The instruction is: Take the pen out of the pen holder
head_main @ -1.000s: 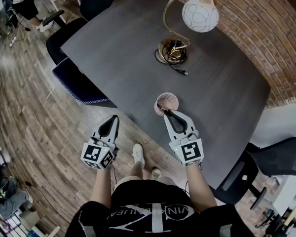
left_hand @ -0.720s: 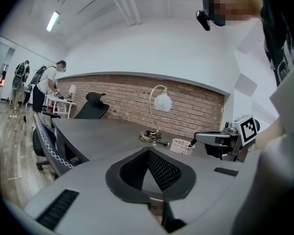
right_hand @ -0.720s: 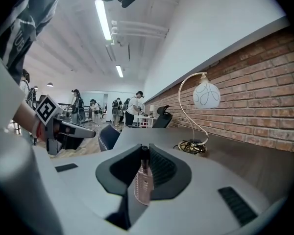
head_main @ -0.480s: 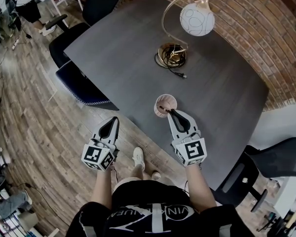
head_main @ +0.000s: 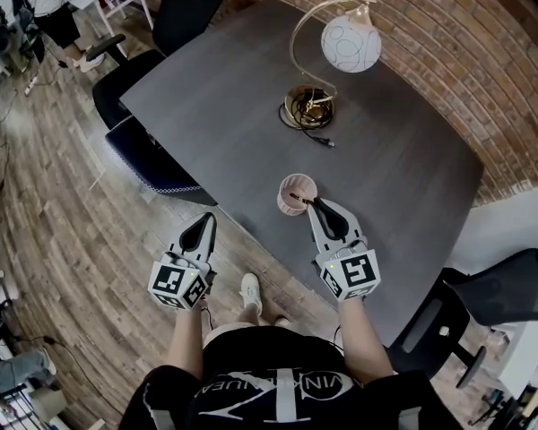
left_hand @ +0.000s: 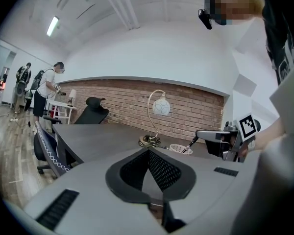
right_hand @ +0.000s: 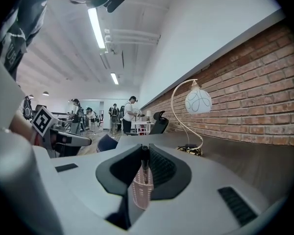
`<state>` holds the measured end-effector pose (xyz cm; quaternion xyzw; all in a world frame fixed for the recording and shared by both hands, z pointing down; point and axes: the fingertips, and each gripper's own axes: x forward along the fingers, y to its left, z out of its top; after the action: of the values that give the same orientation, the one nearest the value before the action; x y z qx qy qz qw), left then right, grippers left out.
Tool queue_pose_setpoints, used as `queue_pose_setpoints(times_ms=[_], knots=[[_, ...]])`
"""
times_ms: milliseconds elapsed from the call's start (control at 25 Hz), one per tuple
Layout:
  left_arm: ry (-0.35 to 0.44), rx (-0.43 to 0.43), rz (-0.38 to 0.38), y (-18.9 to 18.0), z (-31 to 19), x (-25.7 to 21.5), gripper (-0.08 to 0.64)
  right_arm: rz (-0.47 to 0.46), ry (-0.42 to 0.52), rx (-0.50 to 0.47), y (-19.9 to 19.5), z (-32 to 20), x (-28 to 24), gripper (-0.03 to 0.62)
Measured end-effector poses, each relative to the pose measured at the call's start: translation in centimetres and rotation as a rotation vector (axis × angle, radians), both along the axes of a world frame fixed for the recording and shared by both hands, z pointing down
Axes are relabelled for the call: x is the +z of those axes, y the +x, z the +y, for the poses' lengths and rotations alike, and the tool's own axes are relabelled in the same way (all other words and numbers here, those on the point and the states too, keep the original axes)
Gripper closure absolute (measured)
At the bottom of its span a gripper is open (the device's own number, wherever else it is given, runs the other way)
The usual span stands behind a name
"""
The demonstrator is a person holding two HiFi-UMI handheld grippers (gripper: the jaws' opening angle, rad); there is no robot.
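The pen [right_hand: 144, 166] is light, stiff and likely slick, so I hold it by its top end: my right gripper [head_main: 315, 205] is clamped there, nearly level, with the pen's lower part inside the pen holder [head_main: 296, 210] at the gripper's 10 o'clock. My left gripper [head_main: 207, 217], closed and empty, hangs off the table [head_main: 403, 168] at the holder's 8 o'clock

A: What colour is the pen holder [head_main: 297, 194] at frame centre?
B: Pale pink, with a dotted mesh pattern. The table [head_main: 403, 177] is dark grey.
A: Upper right?
B: Red-brown brick wall [head_main: 466, 52]. The lamp [head_main: 351, 45] has a white globe with looping lines and a gold stem.
A: The left gripper [head_main: 206, 218] and right gripper [head_main: 312, 204]?
B: Both light grey with black pads, and the 2 cubes carry black-and-white squares.
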<state>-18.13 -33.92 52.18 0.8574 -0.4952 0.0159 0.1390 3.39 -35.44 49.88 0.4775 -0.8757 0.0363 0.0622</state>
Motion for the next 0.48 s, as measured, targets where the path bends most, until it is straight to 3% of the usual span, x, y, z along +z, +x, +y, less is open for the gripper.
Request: queue_pose_setpoints(times_ms=[480], knots=[[0.044,-0.011,0.000,0.2,0.9,-2.2,0.545,-0.041,0.034,0.012,0.7,0.8,-2.7,0.538]])
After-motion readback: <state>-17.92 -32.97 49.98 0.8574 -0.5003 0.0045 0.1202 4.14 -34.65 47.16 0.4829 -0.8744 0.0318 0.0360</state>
